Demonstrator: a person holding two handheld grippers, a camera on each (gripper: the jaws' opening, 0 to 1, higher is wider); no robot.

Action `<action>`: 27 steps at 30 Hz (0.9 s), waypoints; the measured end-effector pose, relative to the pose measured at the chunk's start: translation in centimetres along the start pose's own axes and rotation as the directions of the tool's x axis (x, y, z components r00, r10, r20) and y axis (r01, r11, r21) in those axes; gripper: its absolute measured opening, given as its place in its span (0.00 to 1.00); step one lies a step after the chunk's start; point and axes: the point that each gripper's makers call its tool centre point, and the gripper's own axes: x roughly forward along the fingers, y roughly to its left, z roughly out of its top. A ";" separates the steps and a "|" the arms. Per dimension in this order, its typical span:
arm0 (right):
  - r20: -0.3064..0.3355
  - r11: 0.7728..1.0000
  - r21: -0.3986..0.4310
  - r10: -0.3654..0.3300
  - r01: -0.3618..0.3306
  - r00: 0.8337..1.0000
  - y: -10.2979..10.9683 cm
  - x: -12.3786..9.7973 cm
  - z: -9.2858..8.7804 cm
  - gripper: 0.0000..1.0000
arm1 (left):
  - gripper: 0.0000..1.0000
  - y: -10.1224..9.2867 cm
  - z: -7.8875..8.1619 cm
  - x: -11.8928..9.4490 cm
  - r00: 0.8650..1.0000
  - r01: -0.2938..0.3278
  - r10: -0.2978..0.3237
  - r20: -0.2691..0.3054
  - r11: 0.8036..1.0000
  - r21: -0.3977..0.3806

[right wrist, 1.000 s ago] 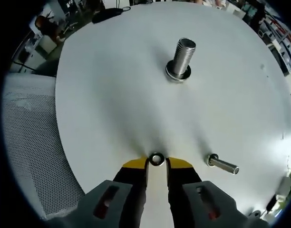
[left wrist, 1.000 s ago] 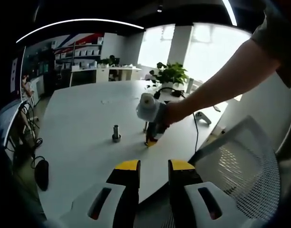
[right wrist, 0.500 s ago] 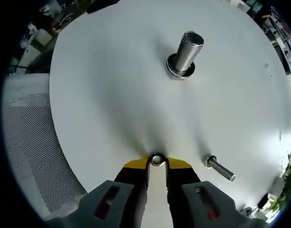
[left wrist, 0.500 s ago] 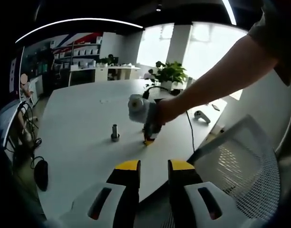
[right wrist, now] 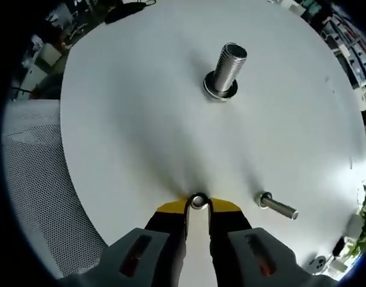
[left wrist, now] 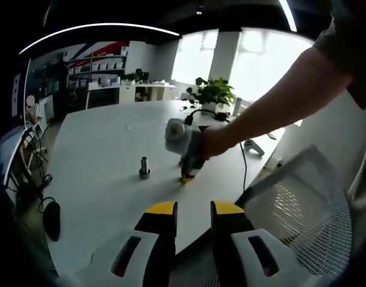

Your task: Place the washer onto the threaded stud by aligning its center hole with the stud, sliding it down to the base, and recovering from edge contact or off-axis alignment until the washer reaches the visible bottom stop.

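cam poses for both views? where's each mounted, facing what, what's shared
Left gripper view: rides the left tongs, held back off the table's edge, looking across it; the person's arm and the right tongs enter from the right.
Right gripper view: rides the right tongs, low over the table, pinching the washer, facing the threaded stud; a loose bolt lies alongside.
Shared: table, threaded stud, mesh chair.
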 end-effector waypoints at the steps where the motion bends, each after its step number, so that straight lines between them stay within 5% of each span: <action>1: 0.011 1.000 0.012 0.001 -0.001 1.000 0.0 -0.1 0.0 0.15 | 0.20 0.0 0.0 0.0 1.000 0.001 -0.001 0.001 1.000 0.000; 9: 0.030 0.999 0.050 0.001 -0.003 1.000 -0.9 -0.7 -1.5 0.14 | 0.20 0.0 0.1 0.0 1.000 0.001 -0.001 0.003 1.000 0.001; 14: 0.073 0.989 0.147 -0.026 0.015 0.997 -2.6 -2.0 -1.9 0.14 | 0.20 -0.1 0.1 0.0 1.000 0.003 -0.003 0.005 1.000 0.003; 27: 0.109 0.979 0.176 -0.125 0.104 0.986 -6.4 -4.4 -3.2 0.14 | 0.20 -0.1 0.0 0.0 1.000 0.005 -0.005 -0.002 1.000 0.004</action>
